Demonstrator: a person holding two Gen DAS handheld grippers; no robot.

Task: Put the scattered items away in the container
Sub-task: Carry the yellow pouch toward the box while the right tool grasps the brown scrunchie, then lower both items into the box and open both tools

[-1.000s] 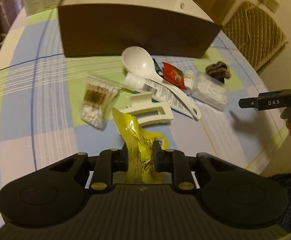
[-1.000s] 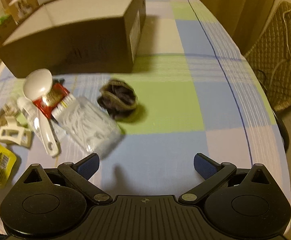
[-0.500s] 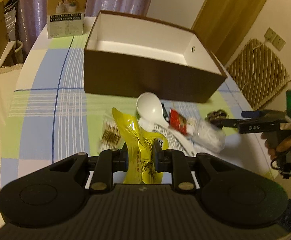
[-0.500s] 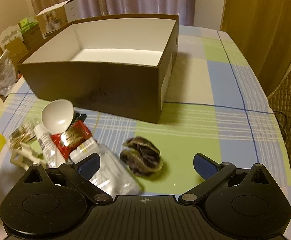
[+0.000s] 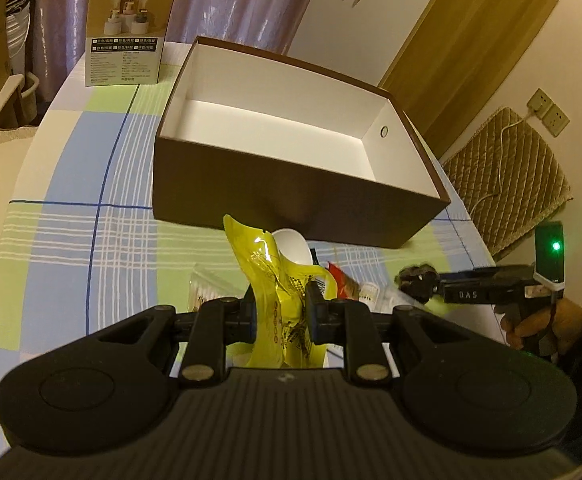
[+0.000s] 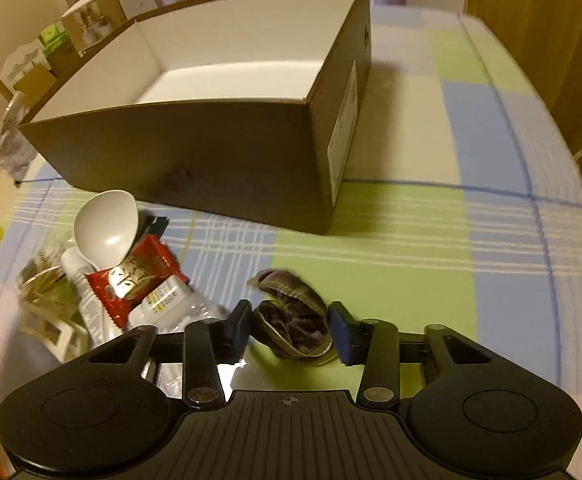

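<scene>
A crinkled yellow foil packet [image 5: 281, 300] is pinched between the nearly closed jaws of the left hand-held gripper [image 5: 281, 312] at the lower centre of the left wrist view. It is held by its lower part so that the loose, glossy upper end stands free above the fingers, which would let it be carried over the wall of the box. The brown cardboard box [image 5: 291, 196], matt outside and plain white inside, is seen open-topped in the upper middle of that frame, with nothing visible inside it.

In the right wrist view, the right hand-held gripper [image 6: 289, 328] is set around a dark, soft, bunched fabric scrunchie [image 6: 291, 320] at the lower centre. The jaws are partly closed and sit just beside the fabric on either side; whether it is firmly clamped cannot be told. The scrunchie appears close to the checked cloth of the counter [image 6: 411, 248].

The remaining items are gathered in a heap at the left of that frame, in front of the box: a smooth white plastic spoon [image 6: 105, 226], a shiny red foil sachet [image 6: 137, 276], a white tube [image 6: 81, 284] and a clear plastic bag [image 6: 195, 312]. Their overlap is judged likely to make single picks awkward.
</scene>
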